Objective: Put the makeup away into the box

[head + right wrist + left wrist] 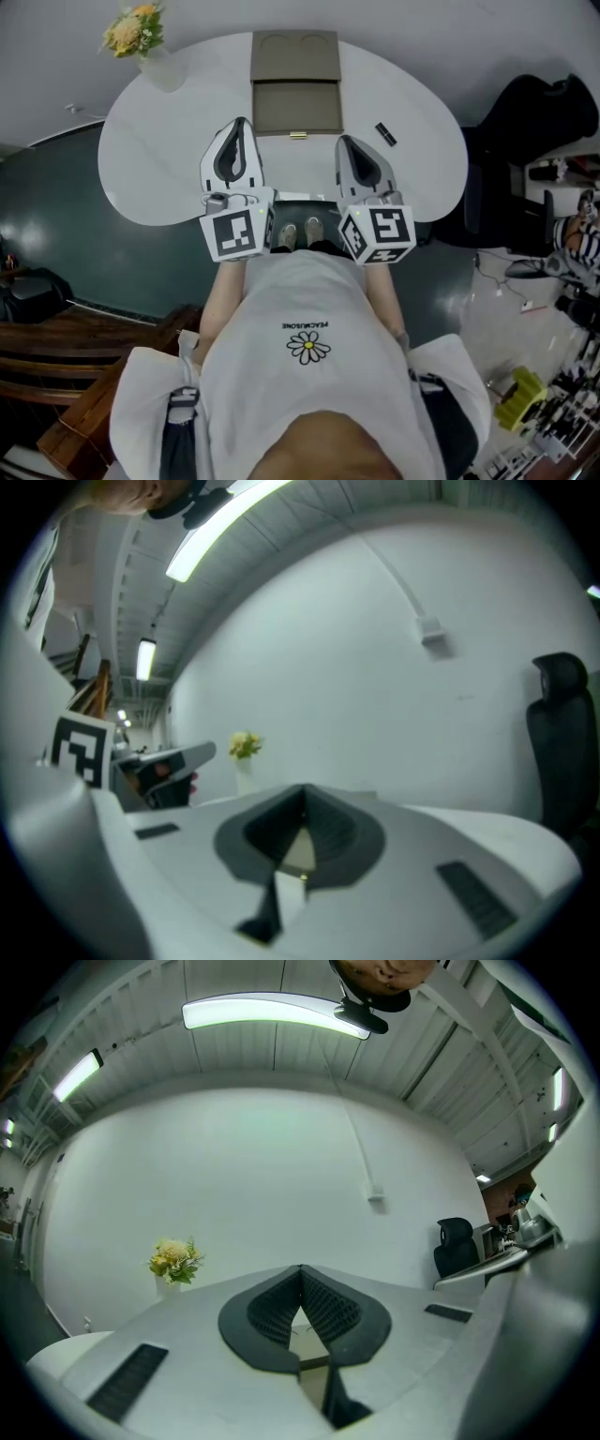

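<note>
The left tool [241, 122] and the right tool [345, 141] are held side by side over the near part of the desk [159, 178], each with its jaws pressed together and nothing between them. A small dark makeup stick [385, 134] is seen lying on the desk just right of the open box [296, 108], ahead of the right tool and apart from it. A vase of flowers [141, 42] is set at the desk's far left edge, and a black chair [534, 112] is placed beyond its right side.
</note>
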A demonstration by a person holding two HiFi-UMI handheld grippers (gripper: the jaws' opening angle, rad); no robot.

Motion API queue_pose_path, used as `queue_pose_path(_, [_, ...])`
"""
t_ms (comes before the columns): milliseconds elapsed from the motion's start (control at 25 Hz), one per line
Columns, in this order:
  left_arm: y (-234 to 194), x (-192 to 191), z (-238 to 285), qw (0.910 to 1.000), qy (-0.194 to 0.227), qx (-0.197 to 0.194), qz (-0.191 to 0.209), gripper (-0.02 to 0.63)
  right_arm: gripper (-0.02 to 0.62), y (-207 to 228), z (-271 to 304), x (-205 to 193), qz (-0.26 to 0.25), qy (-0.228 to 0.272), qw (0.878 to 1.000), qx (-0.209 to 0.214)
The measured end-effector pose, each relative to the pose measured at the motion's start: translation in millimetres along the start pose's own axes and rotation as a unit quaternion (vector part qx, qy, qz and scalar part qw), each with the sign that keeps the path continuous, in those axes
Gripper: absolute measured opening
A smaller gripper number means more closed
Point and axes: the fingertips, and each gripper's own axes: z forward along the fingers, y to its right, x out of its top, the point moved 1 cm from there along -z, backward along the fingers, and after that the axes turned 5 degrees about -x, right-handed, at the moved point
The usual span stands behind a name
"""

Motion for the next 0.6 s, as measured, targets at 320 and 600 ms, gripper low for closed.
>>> queue_pose_path(320, [6.6, -7.6, 10.6, 1.0, -0.004, -0.005, 0.003, 0.02, 0.031, 8.1, 11.2, -7.9, 0.009, -0.016, 1.0, 0.002])
queue_pose_path(600, [11.5, -8.8, 24.2, 0.9999, -0.004, -0.012, 0.0, 0.02, 0.129, 42.9, 25.8, -12.7, 0.003, -0.045, 0.999, -0.02])
